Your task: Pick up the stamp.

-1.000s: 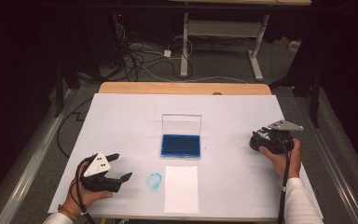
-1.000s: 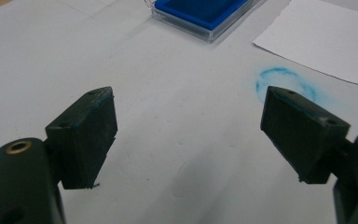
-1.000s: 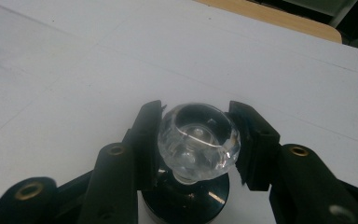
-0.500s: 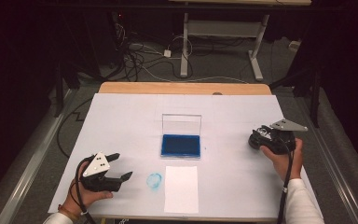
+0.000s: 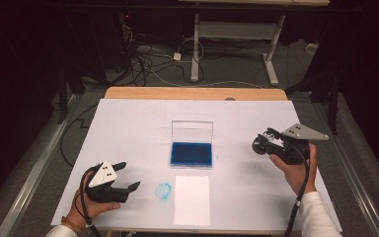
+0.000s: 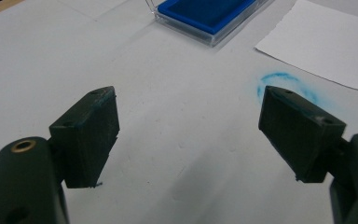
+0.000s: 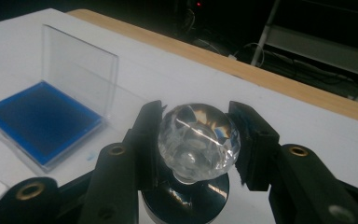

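My right gripper (image 7: 196, 133) is shut on a stamp with a faceted clear knob (image 7: 198, 140) and a round black base, held above the table's right side (image 5: 260, 144). To its left an ink pad (image 5: 191, 154) with a blue cushion lies in a clear case with the lid standing upright (image 7: 37, 119). A white paper sheet (image 5: 192, 200) lies just in front of the pad. A faint blue ring mark (image 5: 163, 191) sits on the table cover left of the sheet. My left gripper (image 5: 130, 176) is open and holds nothing, low at the front left, with the ring mark (image 6: 284, 84) just past its right jaw.
A white cover (image 5: 128, 128) spans the table, with a wooden edge (image 5: 192, 93) at the far side. Cables (image 5: 148, 64) and a desk frame (image 5: 237, 34) stand on the dark floor beyond. The ink pad (image 6: 209, 14) and paper (image 6: 326, 46) lie ahead of the left gripper.
My right gripper has drifted slightly left with the stamp in it. The left gripper has stayed where it was, still open.
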Demonstrator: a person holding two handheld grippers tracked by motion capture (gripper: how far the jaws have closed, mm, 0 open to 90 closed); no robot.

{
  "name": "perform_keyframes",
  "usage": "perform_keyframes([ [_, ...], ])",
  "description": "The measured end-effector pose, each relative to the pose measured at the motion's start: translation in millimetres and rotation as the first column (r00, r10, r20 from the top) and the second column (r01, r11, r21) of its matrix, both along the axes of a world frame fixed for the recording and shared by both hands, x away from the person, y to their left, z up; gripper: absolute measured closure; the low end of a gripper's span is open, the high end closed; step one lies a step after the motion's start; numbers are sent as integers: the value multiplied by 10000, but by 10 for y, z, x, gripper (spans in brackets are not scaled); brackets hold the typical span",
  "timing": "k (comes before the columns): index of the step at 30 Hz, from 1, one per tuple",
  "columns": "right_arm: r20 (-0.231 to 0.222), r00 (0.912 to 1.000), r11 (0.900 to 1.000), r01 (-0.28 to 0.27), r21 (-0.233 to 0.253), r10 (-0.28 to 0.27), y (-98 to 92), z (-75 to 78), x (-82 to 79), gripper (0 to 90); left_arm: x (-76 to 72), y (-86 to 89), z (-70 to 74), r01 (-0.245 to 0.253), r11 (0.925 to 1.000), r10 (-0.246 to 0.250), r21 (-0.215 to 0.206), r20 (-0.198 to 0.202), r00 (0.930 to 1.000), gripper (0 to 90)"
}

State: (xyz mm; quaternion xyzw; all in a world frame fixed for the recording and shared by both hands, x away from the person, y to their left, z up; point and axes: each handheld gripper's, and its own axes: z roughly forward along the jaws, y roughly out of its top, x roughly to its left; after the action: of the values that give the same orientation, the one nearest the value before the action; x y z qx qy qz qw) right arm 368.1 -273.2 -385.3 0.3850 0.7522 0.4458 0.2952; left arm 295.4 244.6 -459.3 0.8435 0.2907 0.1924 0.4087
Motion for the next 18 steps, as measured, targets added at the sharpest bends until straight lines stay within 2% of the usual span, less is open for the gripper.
perform_keyframes([
  [7,227,9962,9964,-839,114,837,277,114,-110,576,11,-25,35,-29,9997,31,-252,64,10000,180],
  [10,305,9922,9922,-1218,266,1209,421,162,-153,576,12,-65,53,-26,9998,29,-187,152,9999,180],
  [14,348,9836,9813,-1790,709,1769,676,201,-220,576,8,-212,125,302,9994,-298,-153,268,9992,184],
  [18,457,9678,9618,-2511,1092,2475,1000,192,-279,576,9,-374,167,469,9988,-463,-123,455,9979,186],
])
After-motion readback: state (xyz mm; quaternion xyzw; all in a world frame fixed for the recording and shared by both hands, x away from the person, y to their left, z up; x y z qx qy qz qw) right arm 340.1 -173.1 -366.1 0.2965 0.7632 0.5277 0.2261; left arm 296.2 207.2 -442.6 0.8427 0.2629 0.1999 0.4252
